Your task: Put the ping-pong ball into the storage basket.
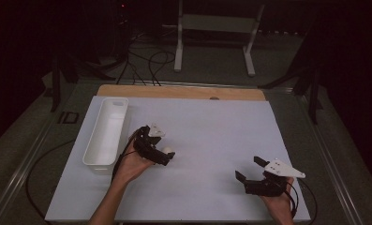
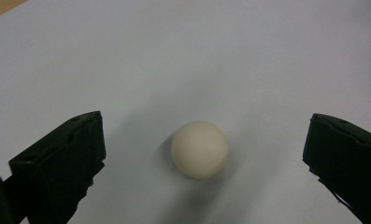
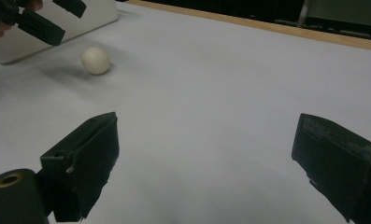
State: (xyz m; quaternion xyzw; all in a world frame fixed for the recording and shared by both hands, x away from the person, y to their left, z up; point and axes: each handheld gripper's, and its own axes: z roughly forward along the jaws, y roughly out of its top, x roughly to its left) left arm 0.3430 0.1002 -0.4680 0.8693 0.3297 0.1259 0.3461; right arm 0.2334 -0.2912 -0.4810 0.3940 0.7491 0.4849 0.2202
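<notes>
You are lining up a grasp on the white ball [image 2: 199,149]. Your left gripper [image 2: 204,154] hovers over it with its jaws spread wide, one on each side of the ball, neither touching. The ball rests on the white table sheet [image 1: 212,131], just right of the white bin [image 1: 106,131], a small, smooth, matte cream sphere, likely light and quick to roll. Next, lower and close evenly so it cannot squirt out. Your right gripper [image 1: 249,171] waits well to the right of the ball, jaws wide and empty.
</notes>
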